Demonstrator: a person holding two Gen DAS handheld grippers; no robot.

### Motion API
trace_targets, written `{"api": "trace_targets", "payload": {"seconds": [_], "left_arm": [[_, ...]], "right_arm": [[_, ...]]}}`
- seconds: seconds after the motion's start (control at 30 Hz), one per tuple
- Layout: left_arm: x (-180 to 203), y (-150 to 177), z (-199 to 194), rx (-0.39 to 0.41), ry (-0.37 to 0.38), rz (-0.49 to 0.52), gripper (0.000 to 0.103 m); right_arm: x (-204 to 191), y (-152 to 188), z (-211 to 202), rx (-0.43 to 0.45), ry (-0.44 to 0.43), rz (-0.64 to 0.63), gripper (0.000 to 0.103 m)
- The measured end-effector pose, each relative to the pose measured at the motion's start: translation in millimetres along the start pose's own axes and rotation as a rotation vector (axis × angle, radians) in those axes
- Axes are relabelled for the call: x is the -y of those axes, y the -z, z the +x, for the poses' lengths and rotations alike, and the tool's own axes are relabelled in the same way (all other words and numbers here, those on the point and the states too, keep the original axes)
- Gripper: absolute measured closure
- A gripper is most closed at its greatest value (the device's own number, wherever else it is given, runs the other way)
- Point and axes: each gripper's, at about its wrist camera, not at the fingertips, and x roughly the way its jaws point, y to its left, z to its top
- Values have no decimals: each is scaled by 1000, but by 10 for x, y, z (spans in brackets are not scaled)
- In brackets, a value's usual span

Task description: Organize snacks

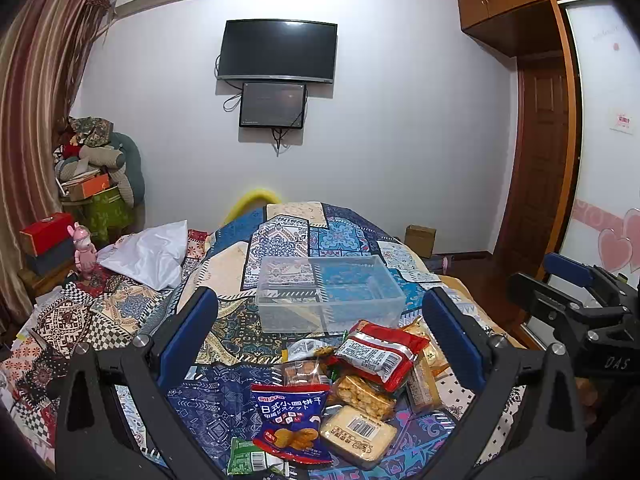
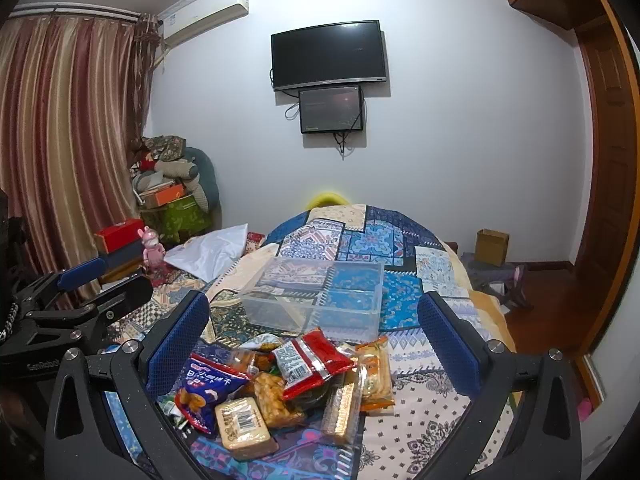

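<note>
A heap of crinkly snack packets lies on the patchwork bedspread, topped by a blue bag with Japanese lettering and a barcoded cake. Just behind, a clear plastic box holds nothing. Left claw and right claw hover spread, empty.

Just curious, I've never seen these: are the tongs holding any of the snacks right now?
No. Both the left tongs and right tongs are open and empty; the snacks lie loose on the bed.

Even indoor light, fisheye-warped edges
</note>
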Motion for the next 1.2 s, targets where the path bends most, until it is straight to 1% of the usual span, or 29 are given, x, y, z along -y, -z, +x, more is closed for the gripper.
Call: {"api": "trace_targets", "payload": {"seconds": [0.97,1.1,1.2], "left_arm": [[12,-5,20,-10,9,4,0],[-2,21,88,-30,20,6,0],[-22,61,182,-63,35,7,0]], "right_arm": [[14,16,21,-5,-4,11,0],[39,39,85,-25,-8,18,0],[69,76,160,-48,-7,22,0]]}}
